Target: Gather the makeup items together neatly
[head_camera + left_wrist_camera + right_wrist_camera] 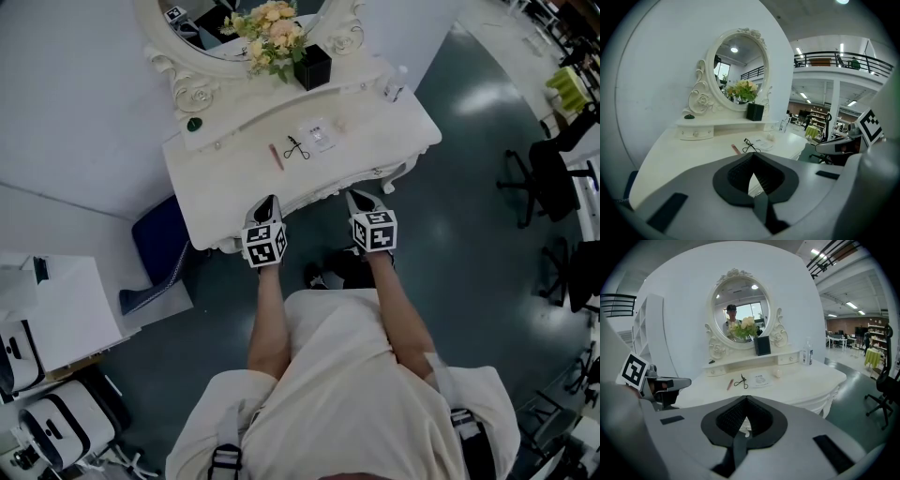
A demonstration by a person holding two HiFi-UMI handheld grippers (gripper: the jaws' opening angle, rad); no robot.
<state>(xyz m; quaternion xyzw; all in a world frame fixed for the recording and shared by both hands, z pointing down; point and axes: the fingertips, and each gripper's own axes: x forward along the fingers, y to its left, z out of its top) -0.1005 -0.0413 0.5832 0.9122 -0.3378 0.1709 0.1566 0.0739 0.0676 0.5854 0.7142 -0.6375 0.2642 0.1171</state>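
On the white vanity table lie a pink stick, a black eyelash curler, a clear flat packet and a small pale round item. The right gripper view shows them too: the stick, the curler, the packet. My left gripper hovers at the table's front edge, shut and empty. My right gripper is beside it, to the right, also shut with nothing in it. Both point at the table, short of the items.
At the back stand an oval mirror, a bunch of flowers and a black box. A small bottle is at the right end, a green item on the left shelf. Office chairs stand at the right; a blue stool is left of the table.
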